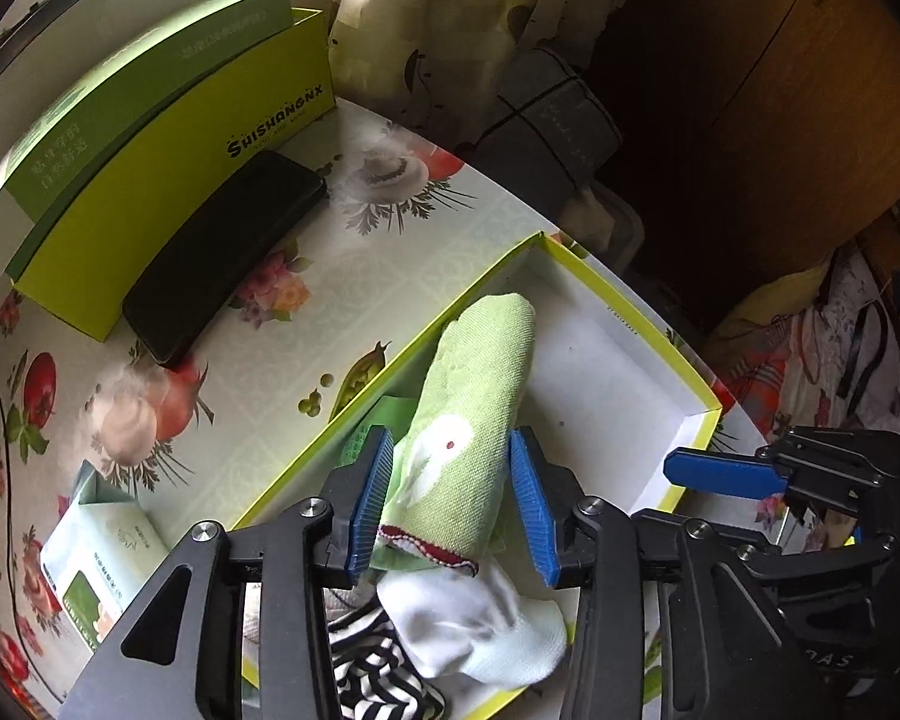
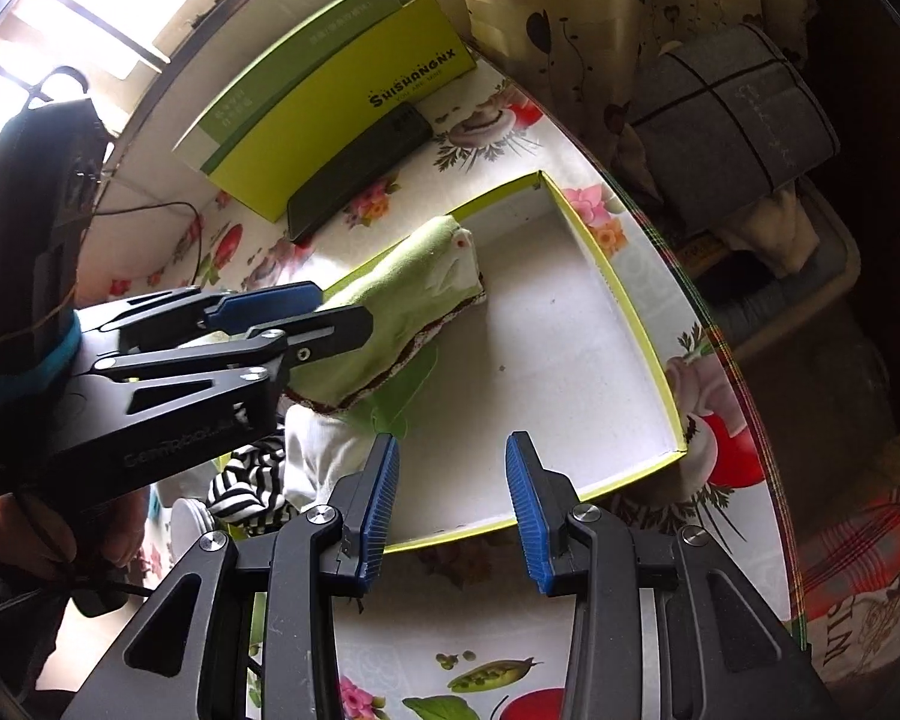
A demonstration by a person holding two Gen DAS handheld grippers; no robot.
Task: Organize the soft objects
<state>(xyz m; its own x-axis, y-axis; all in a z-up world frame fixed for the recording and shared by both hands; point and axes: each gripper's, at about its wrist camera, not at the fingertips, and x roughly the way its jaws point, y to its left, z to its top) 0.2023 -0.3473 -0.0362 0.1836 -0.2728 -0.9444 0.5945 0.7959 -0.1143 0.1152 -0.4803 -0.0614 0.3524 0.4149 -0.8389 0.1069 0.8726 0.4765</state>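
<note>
Your left gripper (image 1: 450, 498): blue pads parted, the rolled green sock (image 1: 474, 414) lying between them; the near pad sits just beside the fabric, the far pad shows a gap, so no clamp on it. That sock rests in the shallow yellow-edged box tray (image 1: 606, 372), running toward 12 o'clock from the pads along the tray's 9 o'clock wall, with its red-trimmed cuff nearest you. At 6 o'clock of the cuff: a white sock (image 1: 480, 630), touching it, and at 7 o'clock of that a black-and-white striped piece (image 1: 378, 678). Your right gripper (image 2: 453, 501): pads apart, nothing between them, hanging over the tray's near rim; the tray floor toward 1 o'clock of it is bare white. Beyond the tray, on the floral tablecloth (image 1: 354, 276): a black phone (image 1: 222, 252) at 10 o'clock, leaning on or lying against an upright lime-green box (image 1: 168, 174) printed SUISHANGNX. At 8 o'clock of your left gripper: a pale green wipes pack (image 1: 99, 564) on the cloth. Off the table at 1 o'clock: a grey folded item (image 1: 546, 114) with dark lines.
</note>
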